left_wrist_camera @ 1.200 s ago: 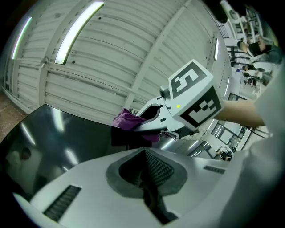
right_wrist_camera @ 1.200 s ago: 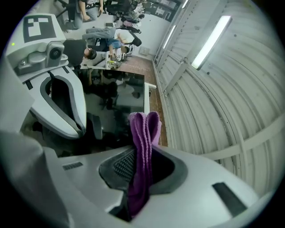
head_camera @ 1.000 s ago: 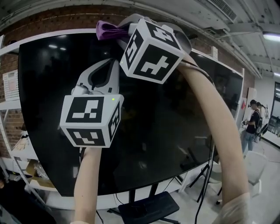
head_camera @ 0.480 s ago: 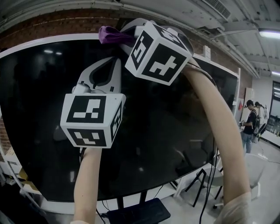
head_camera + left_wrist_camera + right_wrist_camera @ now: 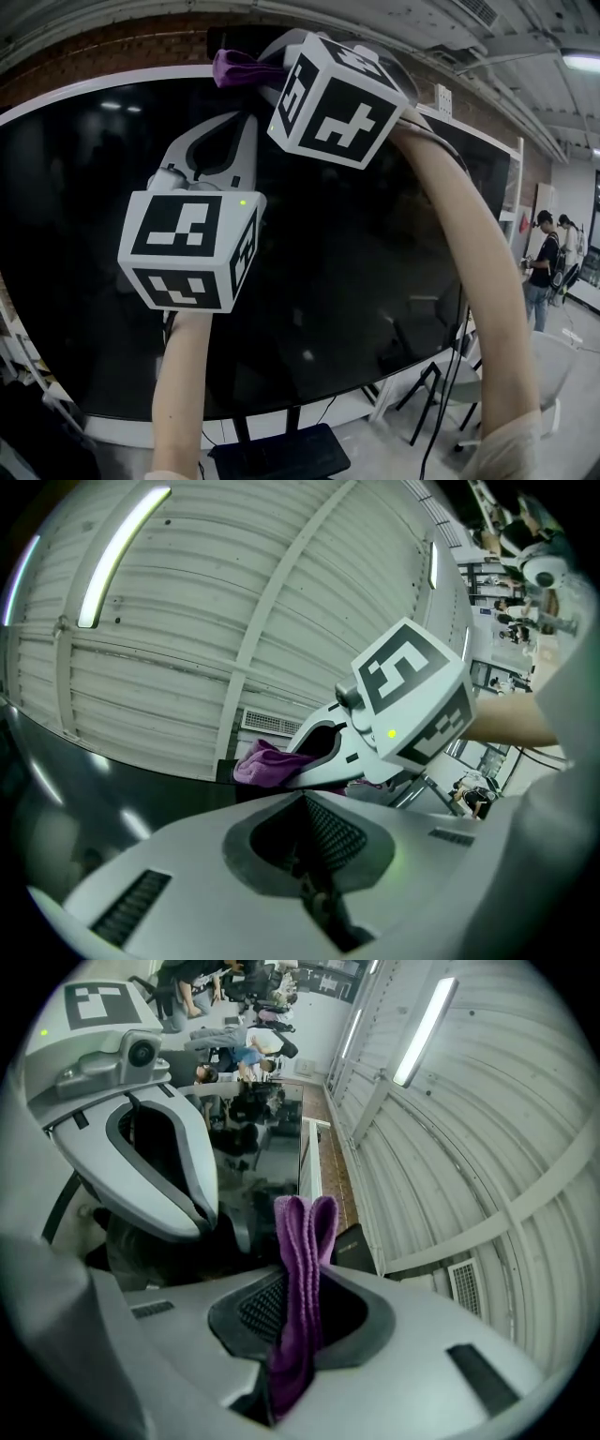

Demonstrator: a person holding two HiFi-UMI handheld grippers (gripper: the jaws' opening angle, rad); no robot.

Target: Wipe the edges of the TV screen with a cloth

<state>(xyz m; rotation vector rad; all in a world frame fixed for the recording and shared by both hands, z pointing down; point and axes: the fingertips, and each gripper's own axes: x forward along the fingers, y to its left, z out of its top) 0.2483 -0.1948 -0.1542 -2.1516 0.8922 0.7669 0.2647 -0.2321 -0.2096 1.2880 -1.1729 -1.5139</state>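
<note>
Cloth [image 5: 234,67] at TV edge [image 5: 112,80], brick [image 5: 112,42] above

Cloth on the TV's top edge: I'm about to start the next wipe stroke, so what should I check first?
1. Cloth clamped in the right hand-held gripper: ok.
2. Cloth up at the top edge of the TV: ok.
3. Cloth pressed firmly onto the edge: cannot tell.
4. Left hand-held gripper shut, empty, apart from the cloth: ok.
5. Top edge left of the cloth free of obstacles: ok, as far as it shows.
</note>
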